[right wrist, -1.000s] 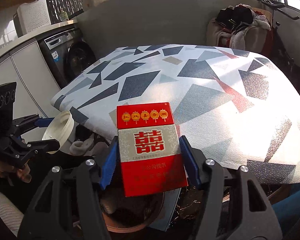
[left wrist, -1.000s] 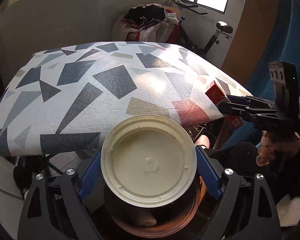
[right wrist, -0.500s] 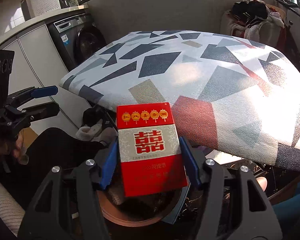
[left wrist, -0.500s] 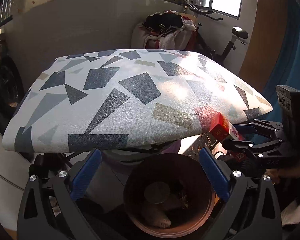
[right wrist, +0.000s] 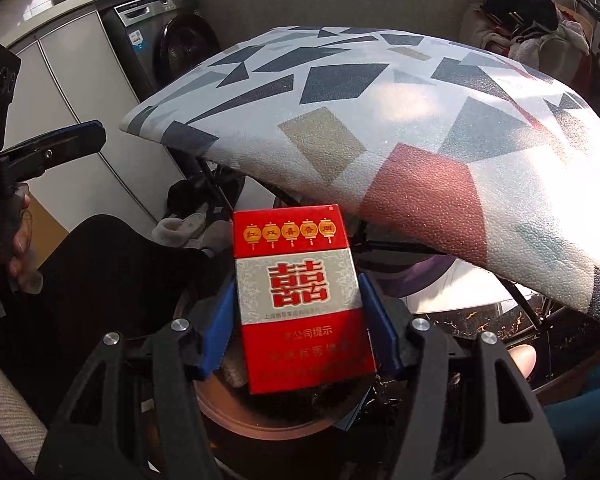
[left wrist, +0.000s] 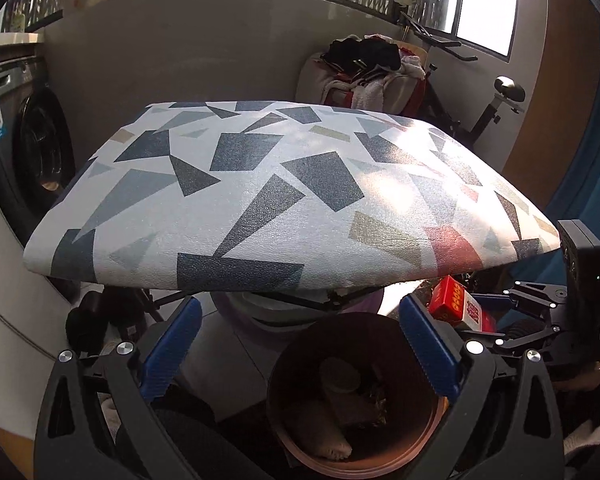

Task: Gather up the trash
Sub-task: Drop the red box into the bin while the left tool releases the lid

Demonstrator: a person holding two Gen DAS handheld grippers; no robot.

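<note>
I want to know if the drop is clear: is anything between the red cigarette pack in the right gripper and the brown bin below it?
Nothing shows between them. In the right wrist view the cigarette pack, clamped by the right gripper, hangs directly over the bin.

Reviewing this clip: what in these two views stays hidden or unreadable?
- Right wrist view: the bin interior is blocked by the cigarette pack held in the right tool.
- Left wrist view: bin contents are dark and indistinct.
- Both views: the floor under the table is hidden by its top.
</note>
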